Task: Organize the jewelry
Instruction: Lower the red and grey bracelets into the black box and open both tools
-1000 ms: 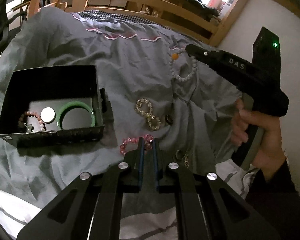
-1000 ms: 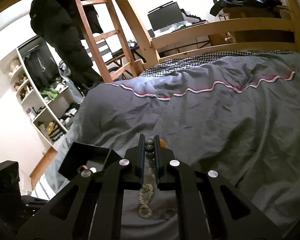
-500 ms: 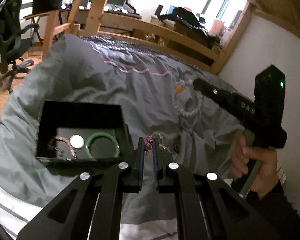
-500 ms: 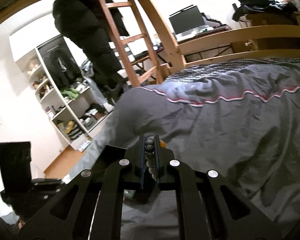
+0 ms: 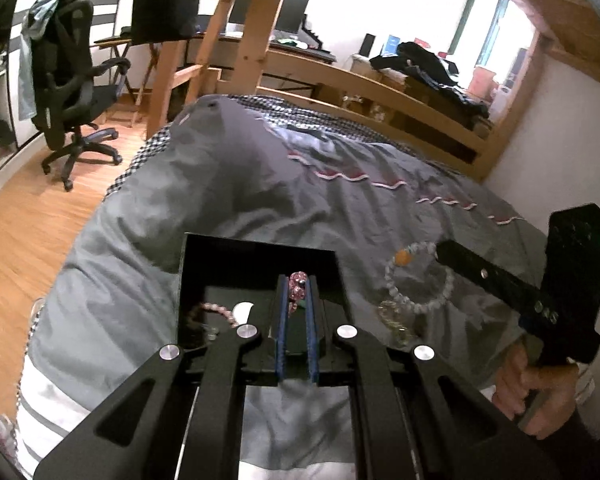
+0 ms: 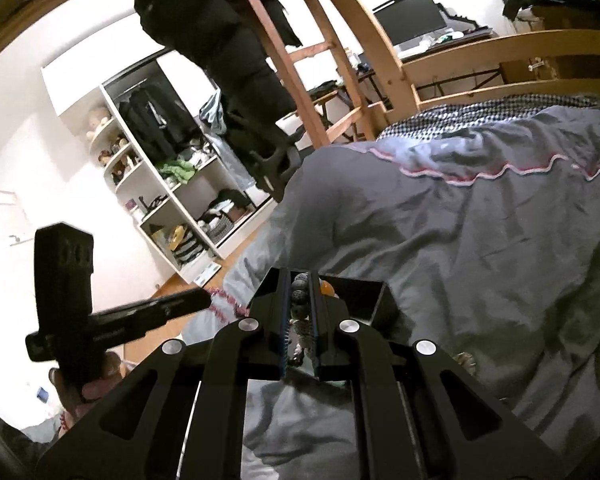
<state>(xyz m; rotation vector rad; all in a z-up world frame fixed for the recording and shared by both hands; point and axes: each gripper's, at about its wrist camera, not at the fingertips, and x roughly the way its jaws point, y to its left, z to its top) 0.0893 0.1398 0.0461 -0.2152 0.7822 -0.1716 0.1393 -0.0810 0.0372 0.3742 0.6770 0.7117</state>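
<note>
Left gripper (image 5: pixel 296 300) pinches pink faceted-bead bracelet (image 5: pixel 297 282) above open black square box (image 5: pixel 260 252); right gripper (image 6: pixel 300 300) clamps pale round-bead bracelet (image 5: pixel 416 280) beside box rim, over rumpled grey duvet (image 5: pixel 240 184).

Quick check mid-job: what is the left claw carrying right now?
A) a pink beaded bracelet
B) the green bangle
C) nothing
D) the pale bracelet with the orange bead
A: the left claw is shut on a pink beaded bracelet over the black box, while the pale bracelet with the orange bead hangs from the right claw.
</note>
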